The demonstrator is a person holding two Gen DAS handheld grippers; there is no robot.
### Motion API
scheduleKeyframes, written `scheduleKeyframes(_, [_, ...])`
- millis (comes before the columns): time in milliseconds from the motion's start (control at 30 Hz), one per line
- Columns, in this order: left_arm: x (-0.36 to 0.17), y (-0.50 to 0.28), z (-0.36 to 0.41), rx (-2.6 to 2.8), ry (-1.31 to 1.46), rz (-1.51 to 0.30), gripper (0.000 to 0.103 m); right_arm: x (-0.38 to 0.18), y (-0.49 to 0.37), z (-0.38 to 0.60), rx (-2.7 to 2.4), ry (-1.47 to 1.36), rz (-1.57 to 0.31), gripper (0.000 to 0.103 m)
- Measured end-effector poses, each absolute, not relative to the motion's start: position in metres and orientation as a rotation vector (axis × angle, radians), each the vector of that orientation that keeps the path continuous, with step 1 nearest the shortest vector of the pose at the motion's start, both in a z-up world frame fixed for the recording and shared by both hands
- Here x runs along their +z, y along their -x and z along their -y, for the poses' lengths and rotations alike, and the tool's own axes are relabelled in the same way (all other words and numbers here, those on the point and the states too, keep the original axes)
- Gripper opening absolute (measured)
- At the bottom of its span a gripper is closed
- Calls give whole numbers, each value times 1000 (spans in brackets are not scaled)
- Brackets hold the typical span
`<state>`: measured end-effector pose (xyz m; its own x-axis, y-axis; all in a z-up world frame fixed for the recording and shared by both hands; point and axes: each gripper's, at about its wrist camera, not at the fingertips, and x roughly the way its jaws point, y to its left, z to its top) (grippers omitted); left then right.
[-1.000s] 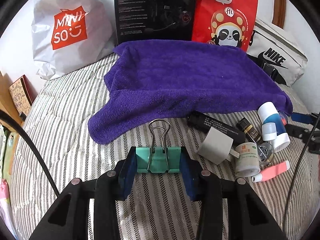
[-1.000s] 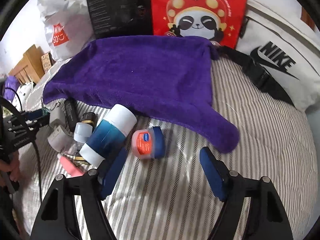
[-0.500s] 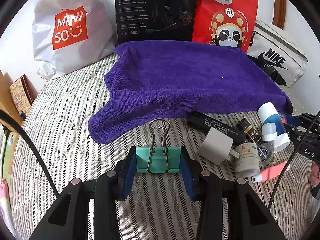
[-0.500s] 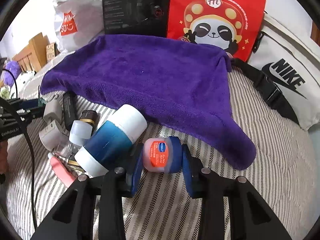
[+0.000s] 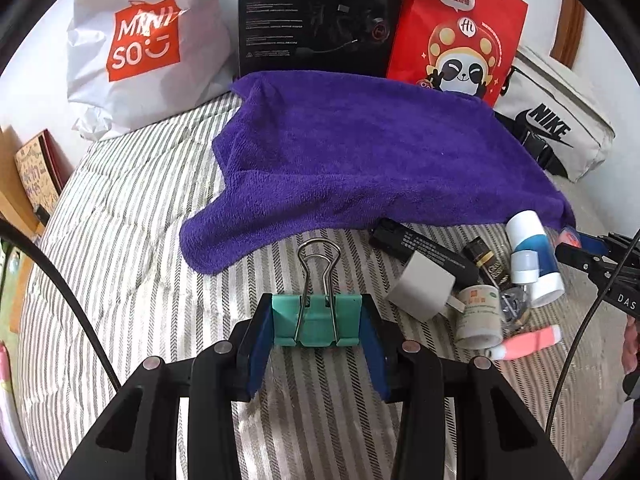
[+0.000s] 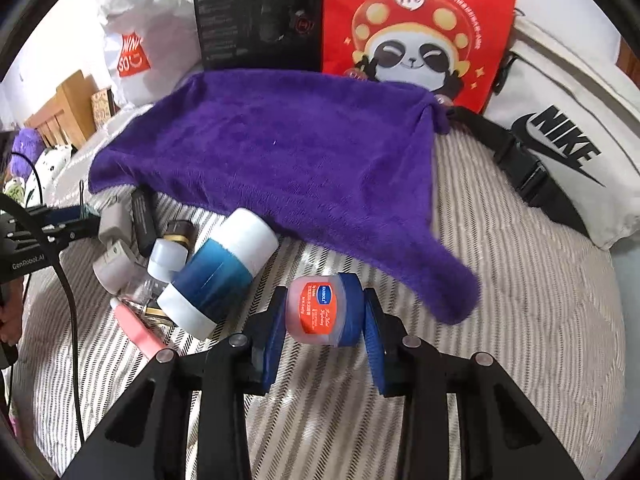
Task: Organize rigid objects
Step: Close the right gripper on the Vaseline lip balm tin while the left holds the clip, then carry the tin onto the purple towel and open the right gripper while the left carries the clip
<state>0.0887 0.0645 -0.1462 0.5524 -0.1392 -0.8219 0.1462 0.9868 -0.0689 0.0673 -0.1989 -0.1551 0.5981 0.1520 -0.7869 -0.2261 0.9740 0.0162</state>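
You see a striped bed (image 5: 132, 248) carrying a purple towel (image 5: 360, 168) and a heap of small bottles (image 5: 500, 280).

Bed (image 5: 132, 216) carried a grey-and-white striped cover, herringbone weave, lit evenly by daylight. White wall (image 5: 36, 52) ran behind the bed's far edge. Brown wooden frame strip (image 5: 568, 28) stood against the wall far right of the left tongs. Wooden furniture (image 6: 60, 112) sat far left of the right tongs, beyond the bed. Books or cards (image 5: 38, 172) leaned at the bed's left edge.
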Motion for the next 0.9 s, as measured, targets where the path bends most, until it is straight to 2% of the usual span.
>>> scheduleKeyframes(900, [-77, -86, -52, -187, 17, -896, 39, -105, -67, 226, 258, 34, -827, 36])
